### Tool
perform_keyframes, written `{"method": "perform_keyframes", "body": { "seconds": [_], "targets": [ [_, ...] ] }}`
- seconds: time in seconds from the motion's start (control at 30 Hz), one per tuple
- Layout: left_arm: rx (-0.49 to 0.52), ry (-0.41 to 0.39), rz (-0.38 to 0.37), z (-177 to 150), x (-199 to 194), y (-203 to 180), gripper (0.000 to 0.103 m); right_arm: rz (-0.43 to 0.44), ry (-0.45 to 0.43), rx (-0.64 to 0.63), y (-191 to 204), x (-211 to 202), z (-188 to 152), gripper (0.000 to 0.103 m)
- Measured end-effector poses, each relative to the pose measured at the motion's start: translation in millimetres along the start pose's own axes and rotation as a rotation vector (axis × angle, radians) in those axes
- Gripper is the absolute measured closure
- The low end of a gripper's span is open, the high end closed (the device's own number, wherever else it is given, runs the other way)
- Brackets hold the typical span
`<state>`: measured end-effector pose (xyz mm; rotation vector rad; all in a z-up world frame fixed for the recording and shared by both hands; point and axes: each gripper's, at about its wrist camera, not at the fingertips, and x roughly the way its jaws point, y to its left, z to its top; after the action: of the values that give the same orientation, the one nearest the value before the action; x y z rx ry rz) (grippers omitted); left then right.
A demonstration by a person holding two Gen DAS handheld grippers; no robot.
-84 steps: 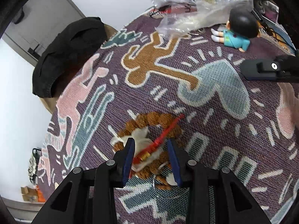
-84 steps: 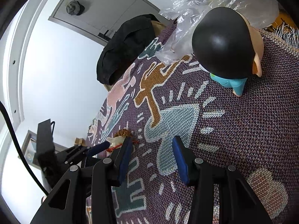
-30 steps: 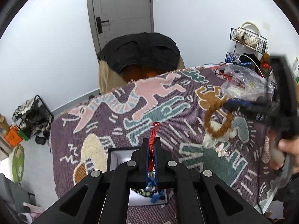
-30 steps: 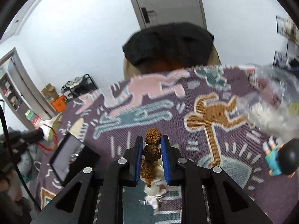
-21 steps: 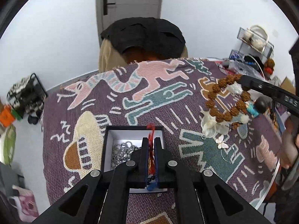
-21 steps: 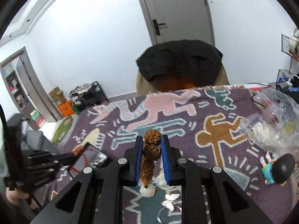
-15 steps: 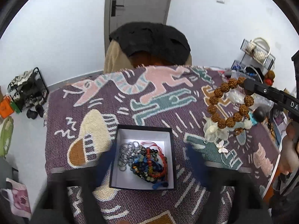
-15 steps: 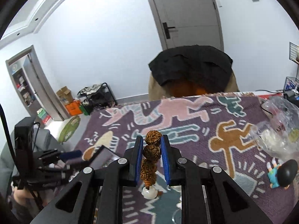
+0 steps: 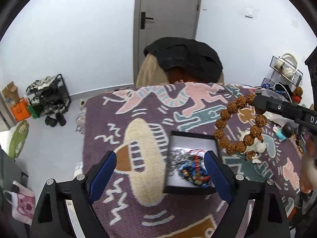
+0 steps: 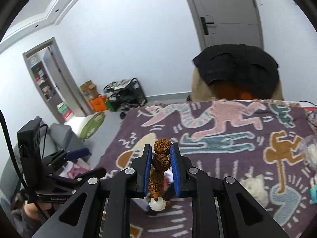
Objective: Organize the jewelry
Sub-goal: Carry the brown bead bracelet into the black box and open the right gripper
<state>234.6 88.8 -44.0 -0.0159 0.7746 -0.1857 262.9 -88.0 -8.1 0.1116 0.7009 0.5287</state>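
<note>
A black jewelry box (image 9: 191, 135) with a white lining lies on the patterned cloth. Inside it are several bracelets (image 9: 190, 166), a red corded one among them. My left gripper (image 9: 160, 168) is open above the cloth, its right finger over the box and nothing between the pads. A bracelet of big brown knobbly beads (image 9: 219, 133) hangs in the air just right of the box. My right gripper (image 10: 161, 154) is shut on the brown bead bracelet (image 10: 162, 148), whose white end bead (image 10: 157, 203) dangles below. The right wrist view hides most of the box.
White flower-shaped jewelry (image 9: 257, 146) lies on the cloth right of the box, and a small toy figure (image 9: 283, 130) beyond it. A chair draped with a black garment (image 9: 184, 59) stands at the far table edge. The cloth's left edge drops to the floor.
My left gripper opened and let the red corded bracelet fall into the box, then shifted left. My right gripper lifted the brown bead bracelet off the cloth and carried it toward the box.
</note>
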Motion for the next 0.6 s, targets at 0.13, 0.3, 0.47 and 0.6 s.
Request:
{"method": "perform_keyframes", "body": {
  "seconds": [0.13, 0.3, 0.47, 0.6],
  "targets": [
    [-0.023, -0.002, 0.013, -5, -3, 17, 0.013, 0.053, 0.031, -0.008, 20, 17, -4, 0.083],
    [-0.038, -0.012, 0.021, -10, -8, 27, 0.013, 0.081, 0.076, -0.020, 31, 39, -8, 0.082],
    [-0.025, -0.021, 0.025, -11, -10, 23, 0.013, 0.034, 0.068, 0.068, 3, 37, -18, 0.039],
    [-0.024, -0.030, 0.010, -7, -8, 14, 0.013, 0.020, 0.057, 0.109, -19, 20, -28, 0.039]
  ]
}}
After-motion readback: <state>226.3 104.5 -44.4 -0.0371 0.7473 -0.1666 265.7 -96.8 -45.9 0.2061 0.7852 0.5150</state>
